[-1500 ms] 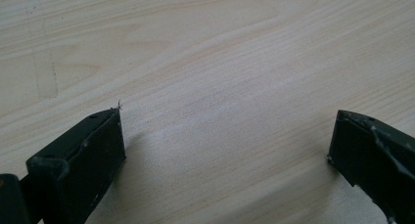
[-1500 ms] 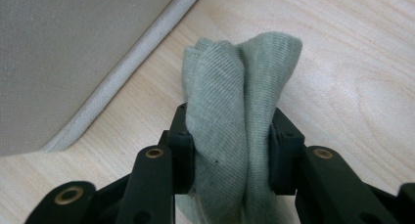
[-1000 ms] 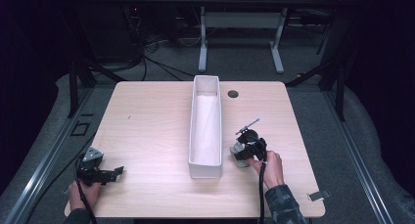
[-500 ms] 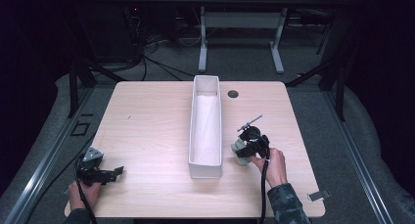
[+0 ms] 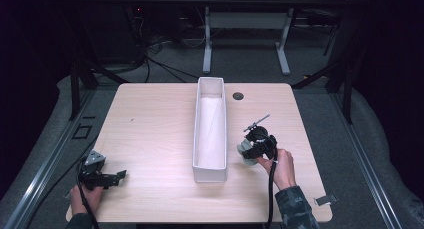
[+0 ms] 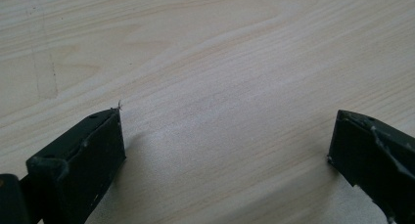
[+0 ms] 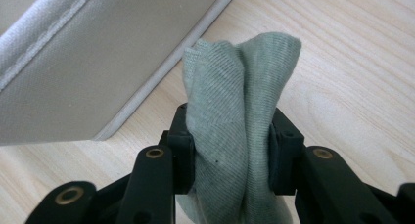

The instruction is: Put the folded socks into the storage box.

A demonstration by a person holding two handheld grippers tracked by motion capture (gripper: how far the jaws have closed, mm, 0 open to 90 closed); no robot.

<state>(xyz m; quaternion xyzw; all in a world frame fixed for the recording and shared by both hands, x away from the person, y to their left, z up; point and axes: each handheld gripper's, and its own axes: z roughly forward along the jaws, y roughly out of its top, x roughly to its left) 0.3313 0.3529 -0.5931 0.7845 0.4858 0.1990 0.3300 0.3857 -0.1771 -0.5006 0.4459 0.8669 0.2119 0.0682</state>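
The right tool (image 5: 250, 150) is clamped on a grey-green cloth (image 7: 235, 121). In the right gripper view the bunched fabric fills the gap between both black jaws and stands up beyond their tips. In the high view the cloth (image 5: 245, 151) sits at the right tool, on the right half of the table (image 5: 150, 124), just right of the near end of the white bin (image 5: 210, 134). The pictures do not settle whether the cloth touches the table surface. The person's right hand (image 5: 282, 166) grips the tool body from the near side.

The white bin is long and narrow and runs from near to far along the middle of the table. In the right gripper view its fabric wall (image 7: 98, 57) lies just beside the cloth.

The left tool (image 5: 107, 178) lies at the near left corner of the table, held by the left hand (image 5: 82, 199). Its jaws stand wide apart with bare wood between them, as the left gripper view shows.
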